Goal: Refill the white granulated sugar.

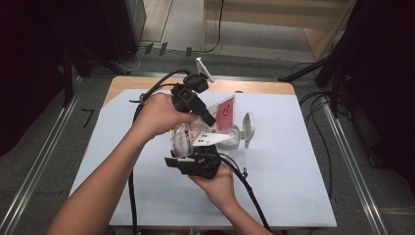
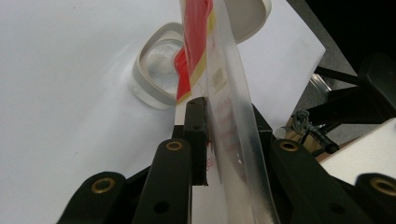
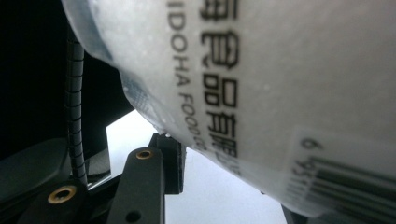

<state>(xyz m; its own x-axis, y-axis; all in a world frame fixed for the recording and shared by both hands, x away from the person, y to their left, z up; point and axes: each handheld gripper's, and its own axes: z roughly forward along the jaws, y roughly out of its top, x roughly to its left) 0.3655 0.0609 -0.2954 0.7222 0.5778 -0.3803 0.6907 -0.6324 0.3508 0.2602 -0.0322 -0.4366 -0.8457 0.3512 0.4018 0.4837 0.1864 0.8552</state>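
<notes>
**Both grippers gripping a food bag above an open container**

Over the middle of the white table sheet [image 1: 293, 186], the left gripper [image 1: 208, 117] is clamping the upper, red-printed part of a clear plastic bag [image 1: 222, 115]; in the left gripper view its jaws are pinching the bag's flat sealed strip [image 2: 233, 130]. The right gripper [image 1: 195, 159], just nearer the person, is grasping the bag's fuller lower part, whose printed lettering and barcode are pressing against its jaws in the right gripper view [image 3: 261, 93]. The bag is hanging tilted just above a clear container [image 1: 235, 142] whose white hinged lid [image 1: 248, 128] is standing open to the right.
</notes>
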